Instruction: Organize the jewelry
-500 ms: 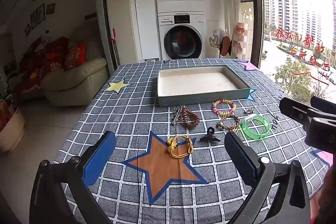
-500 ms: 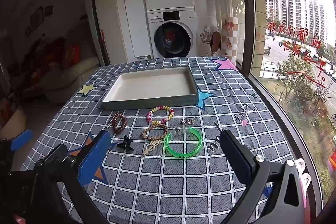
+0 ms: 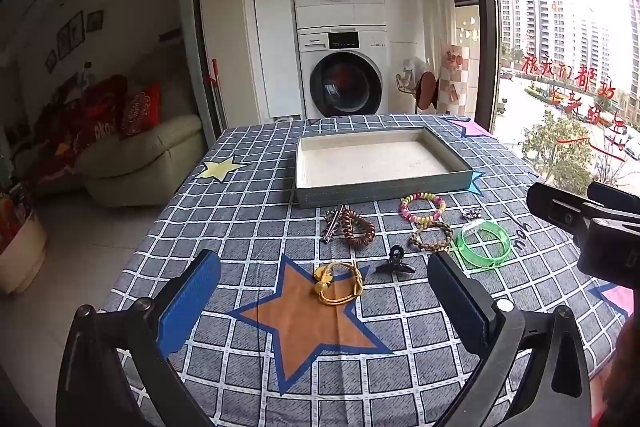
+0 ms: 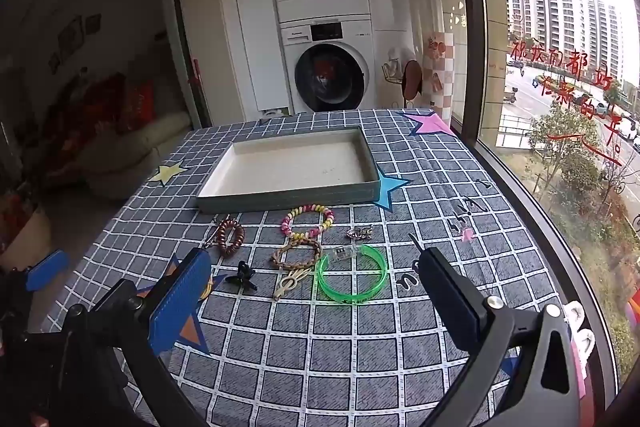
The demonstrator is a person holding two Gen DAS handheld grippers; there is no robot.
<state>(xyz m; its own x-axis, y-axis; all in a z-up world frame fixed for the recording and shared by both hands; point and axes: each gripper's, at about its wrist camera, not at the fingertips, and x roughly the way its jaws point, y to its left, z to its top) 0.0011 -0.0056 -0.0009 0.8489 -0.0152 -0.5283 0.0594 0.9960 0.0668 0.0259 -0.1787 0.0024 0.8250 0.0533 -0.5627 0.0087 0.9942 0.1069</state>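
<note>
An empty grey tray (image 3: 384, 193) (image 4: 288, 201) with a white inside stands mid-table. In front of it lie a brown coil hair tie (image 3: 358, 227) (image 4: 233, 238), a pastel bead bracelet (image 3: 423, 207) (image 4: 307, 221), a braided bracelet (image 3: 431, 237) (image 4: 297, 253), a green bangle (image 3: 483, 245) (image 4: 352, 279), a black claw clip (image 3: 395, 263) (image 4: 242, 277) and a yellow hair tie (image 3: 339, 282). My left gripper (image 3: 324, 295) hangs open above the yellow tie. My right gripper (image 4: 316, 291) is open over the green bangle and holds nothing.
The checked tablecloth (image 3: 256, 227) carries star patches. A small metal charm (image 4: 360, 233) and a gold clip (image 4: 289, 283) lie among the jewelry. A window (image 4: 560, 67) runs along the right edge, stacked washers (image 3: 340, 75) behind, a sofa (image 3: 140, 159) at the left.
Both grippers have eased slightly nearer the table. The jewelry lies where it was.
</note>
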